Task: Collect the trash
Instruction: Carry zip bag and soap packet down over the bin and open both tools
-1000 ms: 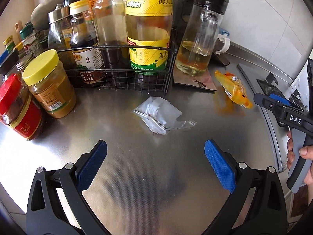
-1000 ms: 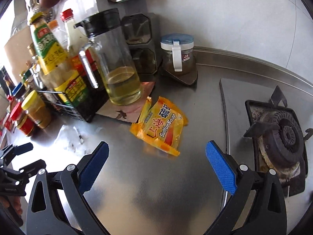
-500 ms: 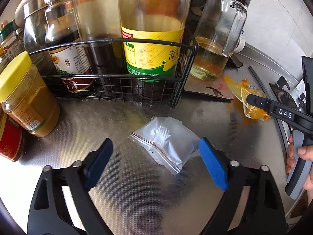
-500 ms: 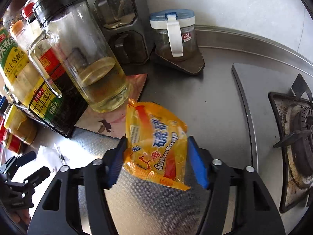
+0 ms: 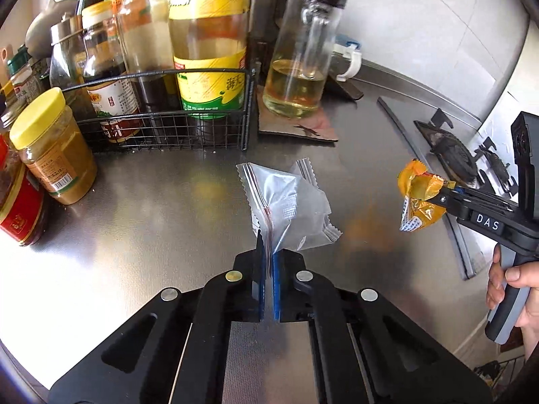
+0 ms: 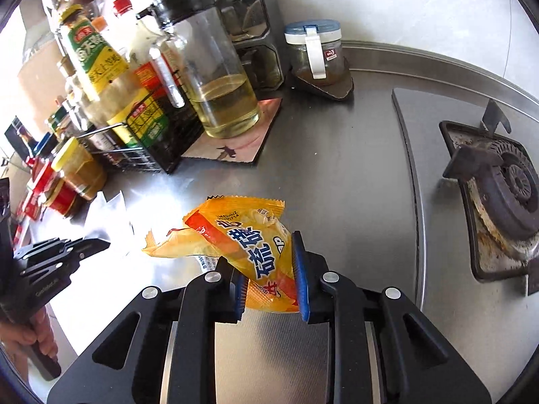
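Note:
My left gripper (image 5: 268, 252) is shut on a clear plastic bag (image 5: 286, 205) and holds it above the steel counter (image 5: 151, 222). My right gripper (image 6: 269, 269) is shut on an orange soap wrapper (image 6: 249, 239) and holds it off the counter. In the left wrist view the right gripper (image 5: 441, 198) shows at the right with the orange wrapper (image 5: 416, 198) in its tips. In the right wrist view the left gripper (image 6: 97, 244) shows at the left with the clear bag (image 6: 104, 215) beside it.
A wire rack (image 5: 161, 128) of sauce bottles stands at the back left, with a yellow-lidded jar (image 5: 50, 148) and a red jar (image 5: 17, 202) beside it. A glass oil jug (image 5: 299, 57) stands on a mat. A gas burner (image 6: 502, 188) lies right.
Both grippers have closed on their trash and lifted it. The left took the clear bag off the counter; the right pinched and raised the orange wrapper.

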